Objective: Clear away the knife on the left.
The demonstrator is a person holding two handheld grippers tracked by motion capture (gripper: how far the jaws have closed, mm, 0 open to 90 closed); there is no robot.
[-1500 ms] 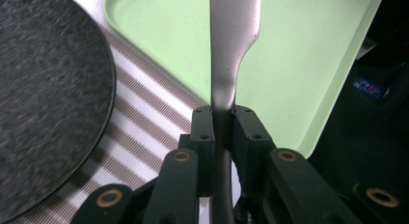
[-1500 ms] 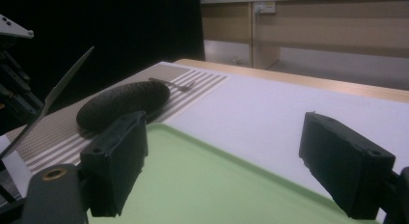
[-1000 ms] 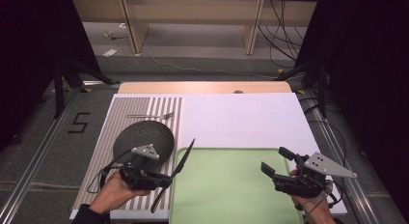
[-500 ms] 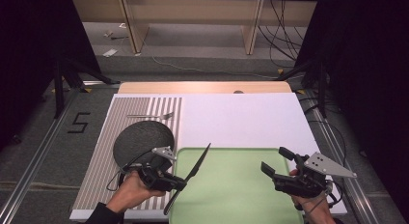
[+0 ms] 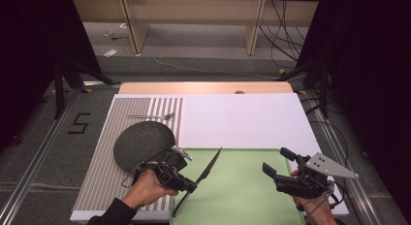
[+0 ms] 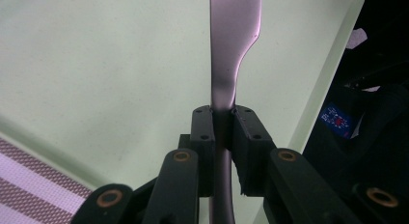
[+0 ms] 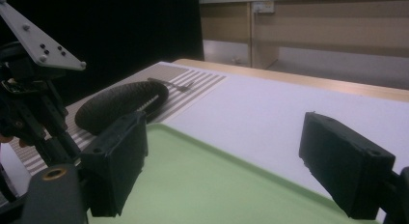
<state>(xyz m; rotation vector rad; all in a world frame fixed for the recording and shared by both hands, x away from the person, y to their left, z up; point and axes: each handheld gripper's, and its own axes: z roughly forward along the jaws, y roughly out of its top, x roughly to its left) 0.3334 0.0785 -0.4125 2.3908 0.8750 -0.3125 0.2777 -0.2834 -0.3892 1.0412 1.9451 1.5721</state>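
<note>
A dark metal knife (image 5: 207,170) hangs over the left part of the green tray (image 5: 247,198), blade pointing away from the person. My left gripper (image 5: 188,184) is shut on the knife's handle. In the left gripper view the two pads clamp the knife (image 6: 235,40) just below the blade, with the green tray (image 6: 96,64) beneath. My right gripper (image 5: 276,160) hovers open over the tray's right part. Its jaws stand wide apart around the gripper's middle (image 7: 231,156), with nothing between them.
A dark round plate (image 5: 143,143) lies on the striped placemat (image 5: 102,181), with a fork (image 5: 151,117) beyond it. A white mat (image 5: 242,120) covers the far half of the table. The table's front edge is close to both hands.
My left gripper has carried the knife to the right, from the striped placemat's edge to over the green tray. The right gripper has kept still.
</note>
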